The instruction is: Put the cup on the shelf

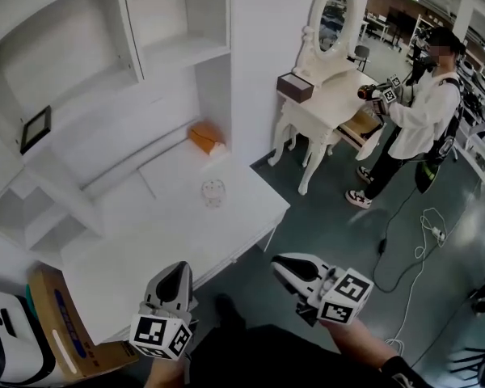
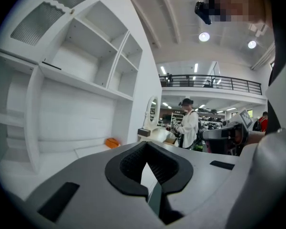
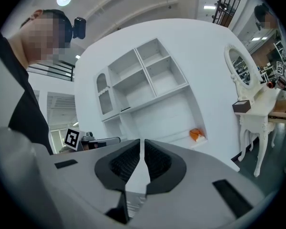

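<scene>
Right now the small clear glass cup stands on the white desk top below the white shelf unit. It is just in front of a small orange box-like object and well apart from both grippers. It looks upright, so its long axis runs vertically with the mouth facing up. It is too small in the head view to tell whether it has a handle, or which way one would point. Neither gripper view shows it.

The left gripper hangs near the desk's front edge, its jaws pressed together at the tips with nothing between them. The right gripper sits off the desk over the dark floor, its jaws likewise pressed together and empty.

Being glass, the cup is probably light, rigid and smooth. It could slip from the pads, and it would likely break if dropped or knocked against a shelf edge. A sensible hold is across the side wall about halfway up, or over the rim with one jaw inside and one outside. Either way the squeeze should be only firm enough to keep the cup upright. The jaws would have to spread before either hold is possible.
</scene>
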`<action>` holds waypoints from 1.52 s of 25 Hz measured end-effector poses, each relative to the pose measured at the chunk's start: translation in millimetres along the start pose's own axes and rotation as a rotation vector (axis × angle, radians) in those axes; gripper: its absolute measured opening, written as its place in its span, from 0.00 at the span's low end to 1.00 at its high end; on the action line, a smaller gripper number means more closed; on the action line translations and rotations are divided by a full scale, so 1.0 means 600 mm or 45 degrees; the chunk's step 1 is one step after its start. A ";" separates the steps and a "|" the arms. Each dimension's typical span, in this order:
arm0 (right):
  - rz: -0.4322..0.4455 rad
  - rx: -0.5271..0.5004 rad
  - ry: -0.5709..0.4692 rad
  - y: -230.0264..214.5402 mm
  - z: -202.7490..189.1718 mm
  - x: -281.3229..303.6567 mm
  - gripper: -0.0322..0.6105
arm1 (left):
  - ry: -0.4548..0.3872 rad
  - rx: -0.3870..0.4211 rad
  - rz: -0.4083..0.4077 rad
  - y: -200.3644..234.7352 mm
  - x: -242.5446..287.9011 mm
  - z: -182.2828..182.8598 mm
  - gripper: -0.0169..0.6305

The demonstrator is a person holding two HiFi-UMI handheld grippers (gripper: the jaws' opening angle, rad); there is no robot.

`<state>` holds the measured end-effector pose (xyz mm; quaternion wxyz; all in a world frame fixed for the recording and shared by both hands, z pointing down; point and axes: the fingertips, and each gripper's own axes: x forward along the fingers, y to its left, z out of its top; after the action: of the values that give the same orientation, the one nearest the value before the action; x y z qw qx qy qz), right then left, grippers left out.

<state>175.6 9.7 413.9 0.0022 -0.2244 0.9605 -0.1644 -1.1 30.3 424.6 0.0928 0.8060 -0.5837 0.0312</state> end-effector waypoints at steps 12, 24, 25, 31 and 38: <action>0.012 -0.027 0.069 -0.082 0.041 0.226 0.08 | -0.006 -0.032 -0.038 0.153 0.110 0.031 0.04; 0.061 -0.084 0.219 -0.190 0.022 0.307 0.08 | 0.011 -0.045 -0.039 0.189 0.229 0.035 0.04; 0.086 -0.100 0.229 -0.199 0.023 0.311 0.08 | 0.009 -0.046 -0.021 0.190 0.240 0.036 0.04; 0.260 -0.195 0.310 -0.262 0.029 0.322 0.08 | 0.004 -0.110 0.165 0.187 0.290 0.033 0.04; 0.467 -0.210 0.412 -0.323 0.015 0.312 0.08 | -0.001 -0.112 0.388 0.179 0.328 0.020 0.04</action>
<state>91.5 -237.6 479.5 -0.1398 -0.0166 0.9832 -0.1163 -41.3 -188.4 456.1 0.1221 0.7032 -0.7002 0.0189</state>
